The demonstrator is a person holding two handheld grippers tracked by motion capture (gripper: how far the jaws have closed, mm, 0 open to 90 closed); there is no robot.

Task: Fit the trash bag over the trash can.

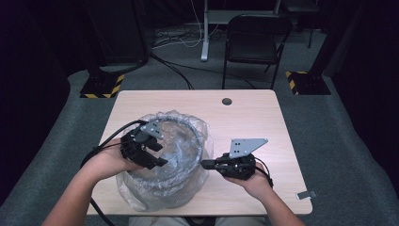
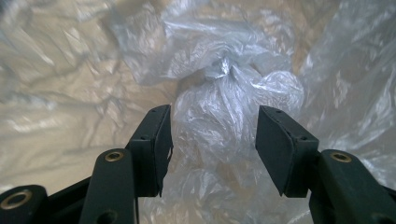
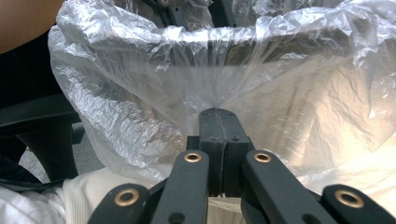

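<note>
I am fitting the clear plastic bag (image 1: 164,181) into the black bin (image 1: 195,141) at the near left of the desk (image 1: 254,113). My right tool (image 1: 205,164) is clamped shut on the bag's outer film, pulling it taut. My left tool (image 1: 157,153) reaches inside, jaws parted around crumpled liner without pressing it. Next, I judge, I should pinch that bunch and push it down.

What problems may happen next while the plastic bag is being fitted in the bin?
The right gripper pinches the thin plastic bag and pulls it taut over the bin rim; more pull may tear it or tip the bin.

The left gripper is open inside the bin, over the knotted bottom. Its fingers could snag loose film and drag the liner out.
</note>
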